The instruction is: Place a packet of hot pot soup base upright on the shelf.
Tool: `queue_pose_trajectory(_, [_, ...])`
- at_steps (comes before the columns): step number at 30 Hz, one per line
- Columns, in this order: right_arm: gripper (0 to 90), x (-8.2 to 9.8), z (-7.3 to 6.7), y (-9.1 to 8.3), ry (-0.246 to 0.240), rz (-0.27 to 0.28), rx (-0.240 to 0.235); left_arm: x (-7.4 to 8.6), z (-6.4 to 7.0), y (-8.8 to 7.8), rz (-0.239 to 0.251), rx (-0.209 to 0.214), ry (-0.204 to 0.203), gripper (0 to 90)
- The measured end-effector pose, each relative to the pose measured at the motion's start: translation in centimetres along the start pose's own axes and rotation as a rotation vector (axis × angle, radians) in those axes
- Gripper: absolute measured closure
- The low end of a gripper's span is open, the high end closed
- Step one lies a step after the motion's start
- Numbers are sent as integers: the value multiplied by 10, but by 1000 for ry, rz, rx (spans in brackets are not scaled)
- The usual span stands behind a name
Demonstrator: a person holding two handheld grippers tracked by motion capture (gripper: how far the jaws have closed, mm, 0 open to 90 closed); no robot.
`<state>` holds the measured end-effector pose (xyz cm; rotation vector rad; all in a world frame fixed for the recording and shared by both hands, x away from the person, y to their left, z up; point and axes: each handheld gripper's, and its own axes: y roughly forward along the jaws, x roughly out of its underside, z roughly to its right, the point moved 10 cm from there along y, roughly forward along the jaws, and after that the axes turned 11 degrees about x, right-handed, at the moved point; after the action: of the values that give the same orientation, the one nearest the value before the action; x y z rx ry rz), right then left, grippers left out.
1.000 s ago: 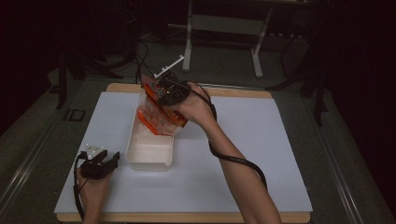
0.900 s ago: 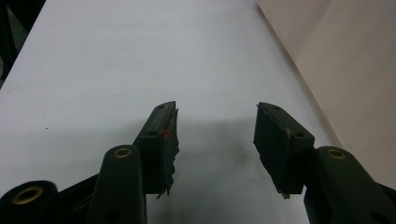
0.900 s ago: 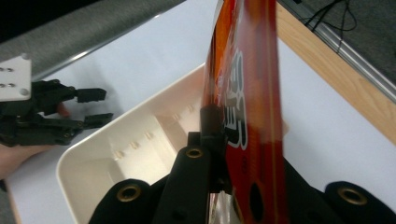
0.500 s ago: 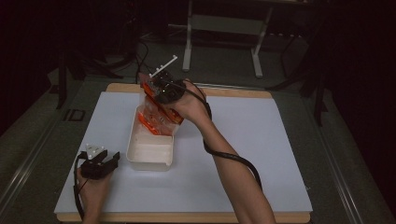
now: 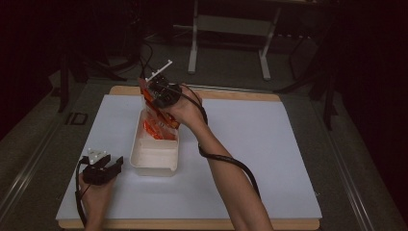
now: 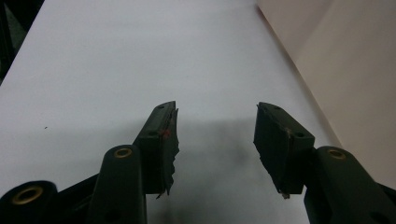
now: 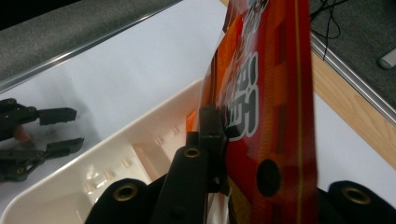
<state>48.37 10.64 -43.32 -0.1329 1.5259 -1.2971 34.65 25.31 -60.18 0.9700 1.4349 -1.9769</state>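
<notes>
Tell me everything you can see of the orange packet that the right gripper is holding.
The orange packet is a flat, glossy plastic pouch, red and orange with bold white lettering and a round hanging hole near its edge. The right gripper pinches it with its jaws shut. It hangs tilted over the far end of the white tub, its lower part dipping inside, where more orange shows. Whether it touches the tub's floor cannot be told.

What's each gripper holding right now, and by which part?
Right gripper pinches the orange packet by its flat edge, over the tub. Left gripper holds nothing.
</notes>
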Motion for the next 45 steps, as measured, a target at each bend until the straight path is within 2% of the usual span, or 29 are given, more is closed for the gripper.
queue_pose_trajectory(5, [884, -1, -4, 9, 27, -6, 5, 0, 0, 0, 8, 0, -2, 494])
queue_pose_trajectory(10, [863, 1, -2, 9, 24, -8, 12, 0, 0, 0, 5, 0, -1, 491])
queue_pose_trajectory(11, [787, 1, -2, 8, 1, 0, 29, 0, 0, 0, 4, 0, 1, 491])
queue_pose_trajectory(14, [739, 1, -1, 7, -14, 19, 43, 0, 0, 0, 3, 1, -1, 491])
queue_pose_trajectory(17, [629, 1, 0, 4, -30, 44, 57, 0, 0, 0, -1, 0, 2, 491])
queue_pose_trajectory(20, [599, 1, 1, 1, -37, 55, 63, 0, 0, 0, -1, 0, 2, 491])
queue_pose_trajectory(22, [564, 1, 1, -9, -24, 69, 44, 0, 0, 0, -3, -1, 3, 491])
queue_pose_trajectory(26, [553, -1, 2, -18, -8, 94, 40, 0, 0, 0, -3, -3, 4, 491])
queue_pose_trajectory(27, [552, -3, 2, -27, 5, 117, 26, 0, 0, 0, -3, -4, 4, 491])
queue_pose_trajectory(30, [550, -4, 2, -34, 23, 144, 7, 0, 0, 0, -4, -5, 4, 491])
queue_pose_trajectory(31, [550, -4, 2, -41, 45, 170, -11, 0, 0, 0, -5, -5, 5, 491])
queue_pose_trajectory(33, [550, -5, 1, -44, 54, 178, -20, 0, 0, 0, -5, -6, 6, 491])
queue_pose_trajectory(35, [549, -5, 1, -53, 83, 217, -53, 0, 1, 1, -5, -7, 7, 491])
queue_pose_trajectory(40, [554, -3, 2, -64, 97, 262, -65, 0, 1, 1, -5, -7, 8, 491])
queue_pose_trajectory(44, [573, 1, 5, -75, 126, 304, -87, 0, 1, 0, -6, -7, 12, 491])
queue_pose_trajectory(45, [578, 3, 6, -81, 144, 332, -102, 0, 1, 0, -7, -7, 11, 491])
